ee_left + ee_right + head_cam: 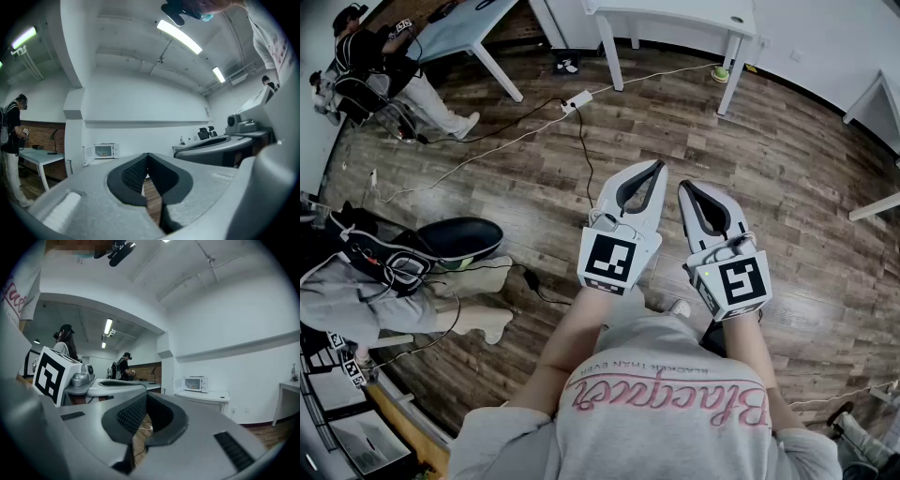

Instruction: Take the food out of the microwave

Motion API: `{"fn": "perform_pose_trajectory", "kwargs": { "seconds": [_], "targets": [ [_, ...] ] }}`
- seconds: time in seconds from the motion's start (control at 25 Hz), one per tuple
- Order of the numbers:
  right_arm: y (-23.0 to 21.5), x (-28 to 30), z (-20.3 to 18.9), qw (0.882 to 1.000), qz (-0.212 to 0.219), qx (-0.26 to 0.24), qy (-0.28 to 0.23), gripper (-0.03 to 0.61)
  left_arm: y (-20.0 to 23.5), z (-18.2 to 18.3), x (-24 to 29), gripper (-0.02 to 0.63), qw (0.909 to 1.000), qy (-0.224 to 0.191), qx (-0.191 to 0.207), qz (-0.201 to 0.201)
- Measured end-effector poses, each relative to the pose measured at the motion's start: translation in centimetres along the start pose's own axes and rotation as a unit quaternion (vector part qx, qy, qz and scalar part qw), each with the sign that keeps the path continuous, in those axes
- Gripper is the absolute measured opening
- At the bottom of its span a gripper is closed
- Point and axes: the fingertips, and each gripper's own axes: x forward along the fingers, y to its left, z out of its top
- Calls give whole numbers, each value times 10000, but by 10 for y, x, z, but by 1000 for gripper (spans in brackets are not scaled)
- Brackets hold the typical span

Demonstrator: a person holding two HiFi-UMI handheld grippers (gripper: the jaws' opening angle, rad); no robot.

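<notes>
the person's grey shirt [656, 412] fills the near edge, and both grippers are held level over the wood floor [787, 131]. the left gripper [659, 165] has its jaws pressed together on nothing, and so does the right gripper [685, 187] just beside it. the microwave [196, 384] stands far off on a white counter [206, 395], door open, with something orange inside.

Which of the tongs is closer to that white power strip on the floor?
Left. The power strip lies ahead and left of the left tongs; the right tongs are beside them, farther right.
</notes>
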Motion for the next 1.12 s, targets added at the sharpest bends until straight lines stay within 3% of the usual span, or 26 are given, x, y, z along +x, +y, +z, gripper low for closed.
{"fn": "perform_pose_trajectory", "kwargs": {
  "seconds": [0.44,0.72,1.12],
  "targets": [
    [16,104,11,9991,-426,-79,-6,9,102,-3,20,6,9991,-207,-19,-366],
    [12,147,14,9989,-466,4,-45,9,145,-8,32,6,9991,-219,-109,-349],
    [-32,205,7,9987,-490,87,59,9,190,-24,87,6,9991,-129,-268,-309]
  ]
}}
